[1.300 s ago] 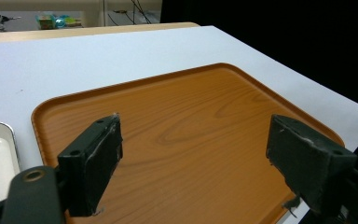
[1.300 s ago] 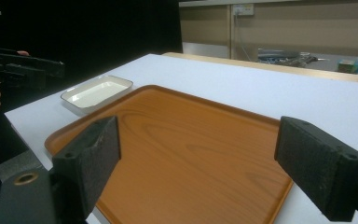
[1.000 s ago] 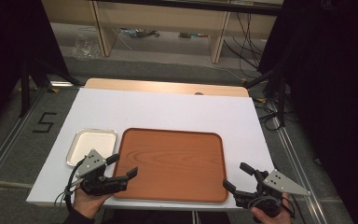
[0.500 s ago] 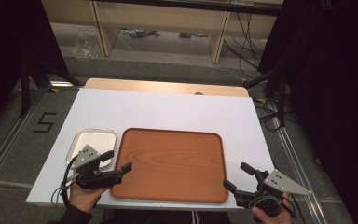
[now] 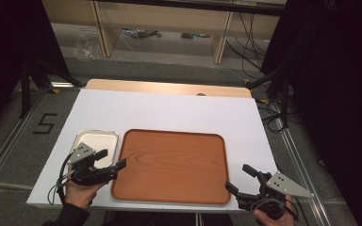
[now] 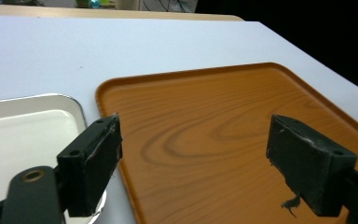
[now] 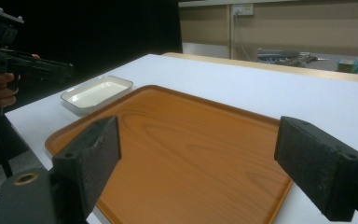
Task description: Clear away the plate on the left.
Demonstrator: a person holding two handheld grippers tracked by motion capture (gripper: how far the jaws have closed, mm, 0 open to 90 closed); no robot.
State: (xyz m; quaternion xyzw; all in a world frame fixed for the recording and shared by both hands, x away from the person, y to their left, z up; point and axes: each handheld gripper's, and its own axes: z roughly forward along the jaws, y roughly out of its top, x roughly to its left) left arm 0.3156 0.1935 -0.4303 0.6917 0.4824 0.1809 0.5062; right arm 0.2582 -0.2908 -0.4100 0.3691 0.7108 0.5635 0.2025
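So the main thing here is a big brown wood-grain tray [image 5: 172, 165] sitting on the white table [image 5: 169, 113], toward the near edge and roughly centered. It's got nothing on it. Just off its far-left corner there's a small white dish with a shiny rim [image 5: 96, 141], right beside the tray; can't tell if they actually touch.

The left tool [image 5: 112, 161] is at the tray's near-left corner, held in the person's left hand [image 5: 78, 190]. Its jaws are spread wide and holding nothing. In the left gripper view one jaw sits over the gap between the dish [image 6: 23, 135] and the tray's left rim [image 6: 200, 135], the other over the tray's wood surface.

The right tool [image 5: 238, 179] is at the near-right corner, just off the tray's edge, also gaping wide with nothing between the jaws. From the right gripper view you look across the tray [image 7: 182, 149] toward the dish [image 7: 98, 93], with the left tool [image 7: 32, 65] off at the far side.

Past the table's far edge there's a shelf unit [image 5: 169, 19] with cables on the floor.
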